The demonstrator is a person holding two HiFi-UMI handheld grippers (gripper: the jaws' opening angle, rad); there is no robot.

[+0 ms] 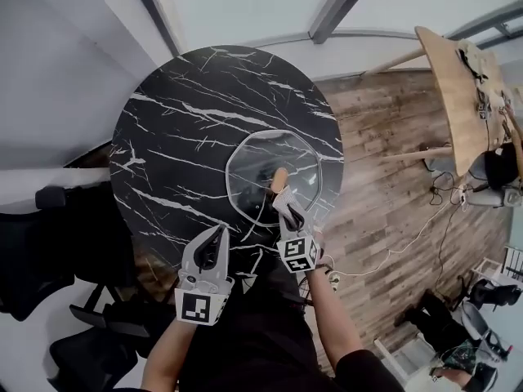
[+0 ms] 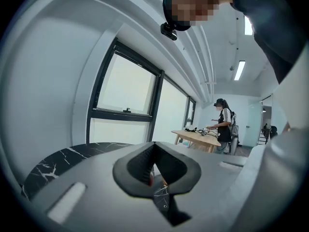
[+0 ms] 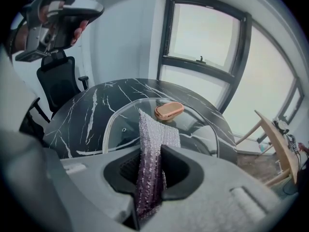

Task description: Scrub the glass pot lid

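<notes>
The glass pot lid (image 1: 253, 158) lies flat on the round black marble table (image 1: 180, 121), with its copper knob (image 1: 279, 178) facing up. My right gripper (image 1: 288, 207) hovers over the lid's near edge, shut on a silvery scrub cloth (image 3: 153, 134). In the right gripper view the cloth stands up between the jaws, with the lid (image 3: 125, 124) and knob (image 3: 169, 110) just beyond it. My left gripper (image 1: 216, 239) is held above the table's near edge, left of the lid. It is shut on nothing, and in the left gripper view the left gripper (image 2: 153, 167) points out toward the windows.
Black office chairs (image 1: 49, 243) stand left of the table. A wooden table (image 1: 462, 96) with gear on it sits at the far right, with cables (image 1: 409, 235) across the wood floor. A person (image 2: 224, 127) stands at that wooden table.
</notes>
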